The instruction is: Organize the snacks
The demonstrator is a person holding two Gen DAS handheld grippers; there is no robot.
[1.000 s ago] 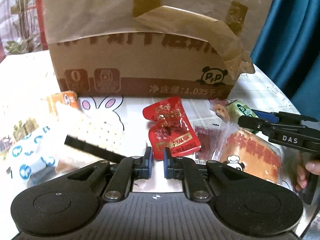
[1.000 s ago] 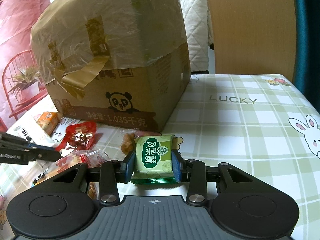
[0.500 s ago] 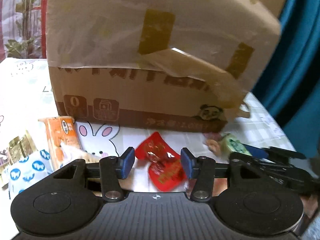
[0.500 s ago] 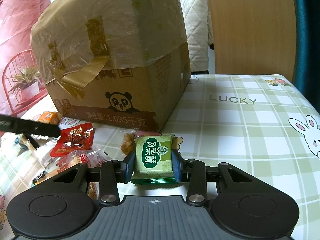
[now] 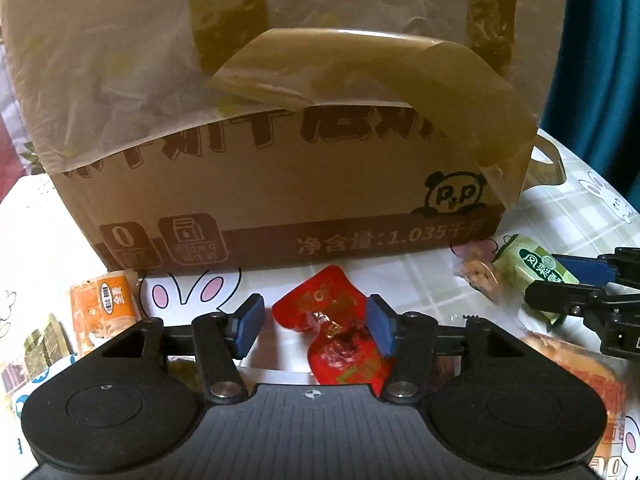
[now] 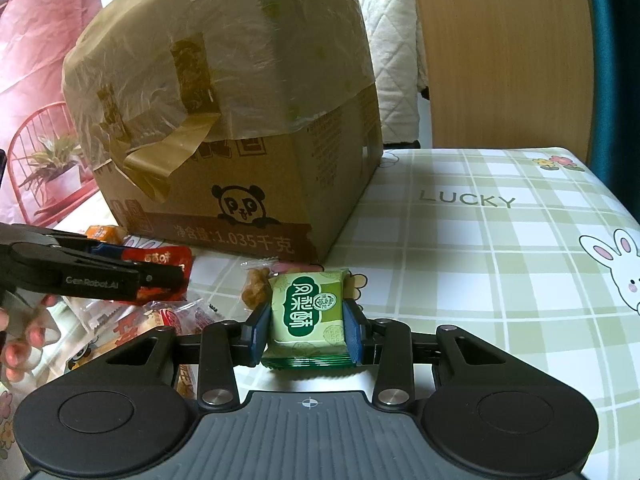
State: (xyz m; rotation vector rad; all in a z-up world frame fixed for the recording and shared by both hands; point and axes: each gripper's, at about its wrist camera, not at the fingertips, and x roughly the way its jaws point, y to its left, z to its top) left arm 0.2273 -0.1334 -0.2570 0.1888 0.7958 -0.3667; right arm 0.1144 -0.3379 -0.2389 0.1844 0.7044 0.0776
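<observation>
Green-checked bunny tablecloth (image 6: 500, 264), teal curtain (image 5: 600, 60) behind; right gripper (image 6: 307, 330) clamps green packet (image 6: 308, 312); left gripper (image 5: 316, 326) opening, unloaded

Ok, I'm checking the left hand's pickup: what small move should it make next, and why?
Probably ease the left gripper down over the red foil snack packet lying flat on the rabbit-print tablecloth, then close. Its jaws are opening and already straddle the packet without pressing it. The right gripper is busy, shut on the green wrapped pastry.
</observation>
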